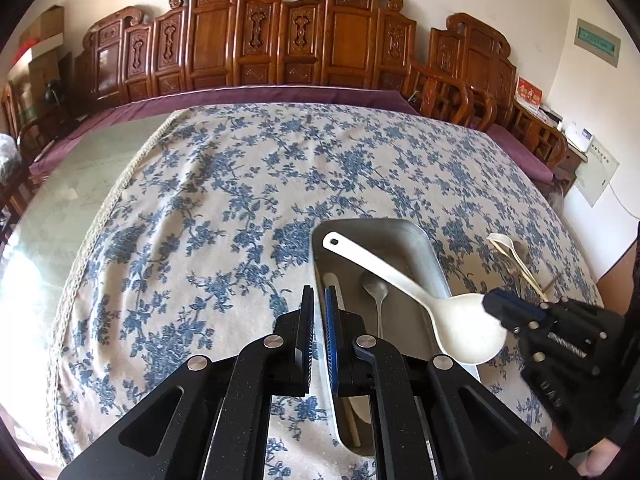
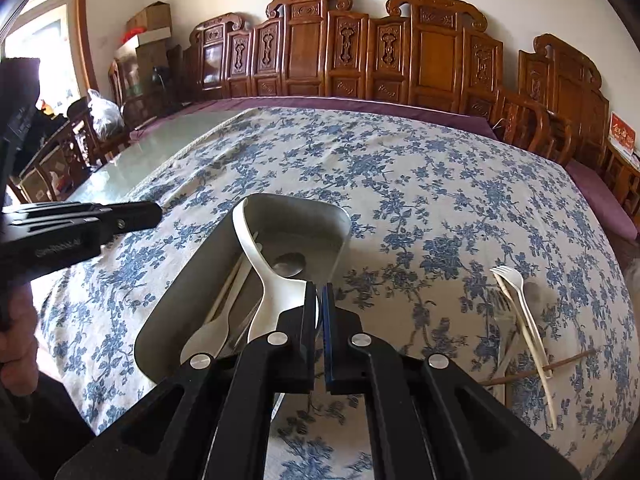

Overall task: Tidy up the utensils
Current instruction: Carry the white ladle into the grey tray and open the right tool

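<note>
Left wrist view. Count: one metal tray [image 1: 416, 240] on the flowered tablecloth [image 1: 224, 216], toward the cloth's near right corner. In the tray I find one metal spoon [image 1: 376, 292] and one pale stick-like utensil [image 1: 332, 280] along the left wall, partly hidden by my claw. One large white rice paddle [image 1: 452, 320] is held above the tray, its handle slanting toward the tray's far left corner and its blade out past the tray's right rim. To the right of the tray lies a small heap — one white plastic fork [image 1: 505, 244], the rest too tangled to count. The left and far parts of the cloth are bare; beyond its left edge a strip of glass tabletop [image 1: 68, 200] shows. My left gripper [image 1: 319, 300] hangs over the tray's left rim, jaws drawn nearly together, nothing between them. My right gripper [image 1: 494, 300] is clamped on the paddle's blade.

Right wrist view. The tray [image 2: 320, 216] holds one metal spoon [image 2: 290, 262], two thin pale sticks [image 2: 234, 280] and one small white spoon [image 2: 208, 336]. The paddle [image 2: 256, 248] runs from my right gripper [image 2: 319, 300] up over the tray's left side — pinched at the blade edge. The fork [image 2: 510, 276] lies near the cloth's right edge with a pale stick and brown chopsticks [image 2: 568, 360] crossing them. The left gripper [image 2: 152, 212] hovers left of the tray, closed.
</note>
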The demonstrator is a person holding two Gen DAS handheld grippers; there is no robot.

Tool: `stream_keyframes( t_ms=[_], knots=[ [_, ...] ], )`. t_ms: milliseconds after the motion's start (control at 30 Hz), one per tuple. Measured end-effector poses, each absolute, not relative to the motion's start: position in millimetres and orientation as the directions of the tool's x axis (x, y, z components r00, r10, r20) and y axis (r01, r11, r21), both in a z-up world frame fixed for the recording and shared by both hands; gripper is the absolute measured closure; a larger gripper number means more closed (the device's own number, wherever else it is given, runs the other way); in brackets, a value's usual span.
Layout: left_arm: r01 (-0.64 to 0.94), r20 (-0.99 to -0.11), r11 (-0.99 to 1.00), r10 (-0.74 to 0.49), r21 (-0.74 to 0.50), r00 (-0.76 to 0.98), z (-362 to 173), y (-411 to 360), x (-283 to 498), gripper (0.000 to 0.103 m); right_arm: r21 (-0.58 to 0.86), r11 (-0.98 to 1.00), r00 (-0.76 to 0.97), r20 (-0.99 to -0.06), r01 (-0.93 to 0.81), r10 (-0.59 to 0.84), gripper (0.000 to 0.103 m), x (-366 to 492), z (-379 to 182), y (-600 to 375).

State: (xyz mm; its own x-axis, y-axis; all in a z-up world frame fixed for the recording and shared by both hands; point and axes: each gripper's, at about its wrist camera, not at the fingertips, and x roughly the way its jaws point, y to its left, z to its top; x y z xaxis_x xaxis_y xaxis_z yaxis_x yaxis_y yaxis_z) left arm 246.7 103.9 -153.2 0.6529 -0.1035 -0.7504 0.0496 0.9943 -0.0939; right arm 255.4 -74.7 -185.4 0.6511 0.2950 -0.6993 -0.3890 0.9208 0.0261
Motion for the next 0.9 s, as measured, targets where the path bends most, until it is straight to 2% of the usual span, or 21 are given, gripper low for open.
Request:
stream_keyframes(
  t_ms=[400, 700, 900],
  knots=[
    [0.026, -0.745, 0.995, -0.089, -0.095, 0.661, -150.1, 113.8, 246.1, 0.098, -0.009, 0.940, 0.654, -0.720, -0.342, 0.231, 0.098, 272.6, -194.9, -50.0],
    [0.025, -0.746, 0.995, -0.089, -0.096, 0.660, -151.2, 114.2, 247.1, 0.098, -0.047, 0.955, 0.703, -0.688, -0.293, 0.182, 0.098, 270.9, -192.5, -51.7],
    [0.025, -0.746, 0.995, -0.088, -0.095, 0.660, -151.1, 113.9, 246.9, 0.098, 0.021, 0.944, 0.653, -0.718, -0.329, 0.243, 0.097, 266.3, -199.2, -50.1]
  ],
)
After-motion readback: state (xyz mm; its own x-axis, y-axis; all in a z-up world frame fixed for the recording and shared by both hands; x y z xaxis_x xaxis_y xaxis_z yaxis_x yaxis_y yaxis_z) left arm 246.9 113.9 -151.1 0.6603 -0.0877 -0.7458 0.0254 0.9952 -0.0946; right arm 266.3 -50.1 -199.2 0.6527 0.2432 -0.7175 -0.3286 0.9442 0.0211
